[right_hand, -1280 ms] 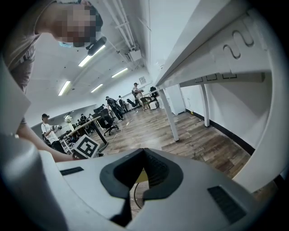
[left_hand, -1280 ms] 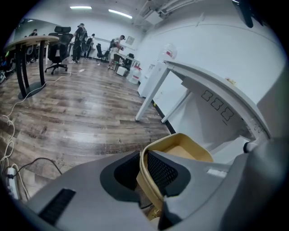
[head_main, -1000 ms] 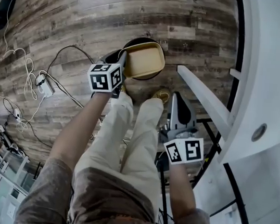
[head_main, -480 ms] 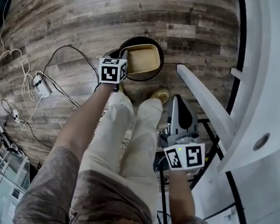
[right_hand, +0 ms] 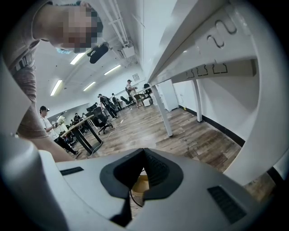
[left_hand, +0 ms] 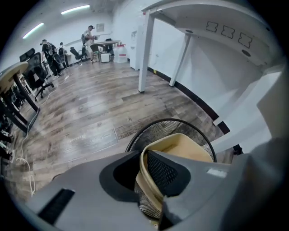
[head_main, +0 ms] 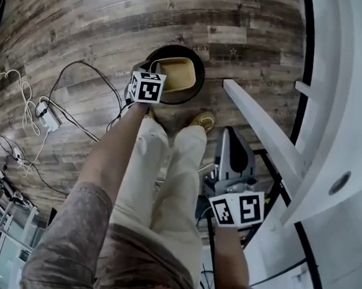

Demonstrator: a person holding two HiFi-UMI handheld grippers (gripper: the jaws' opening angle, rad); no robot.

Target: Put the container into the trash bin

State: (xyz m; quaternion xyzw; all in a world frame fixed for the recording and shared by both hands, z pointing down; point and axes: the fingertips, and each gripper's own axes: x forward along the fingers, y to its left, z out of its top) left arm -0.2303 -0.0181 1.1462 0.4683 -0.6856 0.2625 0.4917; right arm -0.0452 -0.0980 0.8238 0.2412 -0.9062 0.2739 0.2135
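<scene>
A tan shallow container (head_main: 177,74) hangs inside the mouth of a round black mesh trash bin (head_main: 200,70) on the wooden floor. My left gripper (head_main: 156,68) is shut on the container's near rim, pointing steeply down at the bin's left side. In the left gripper view the tan rim (left_hand: 143,173) is pinched between the jaws, with the container (left_hand: 187,146) tilted into the mesh bin (left_hand: 151,131). My right gripper (head_main: 232,132) is held lower right by the desk, shut with nothing in it; its tips (right_hand: 143,152) meet.
A white desk's edge (head_main: 263,125) and black frame run down the right. The person's legs and shoes (head_main: 205,119) stand just below the bin. Cables and a power strip (head_main: 47,116) lie on the floor at left. People and office chairs (left_hand: 45,67) are far off.
My left gripper has gone down with the container, from above the bin's rim to inside its mouth. The right gripper has stayed where it was.
</scene>
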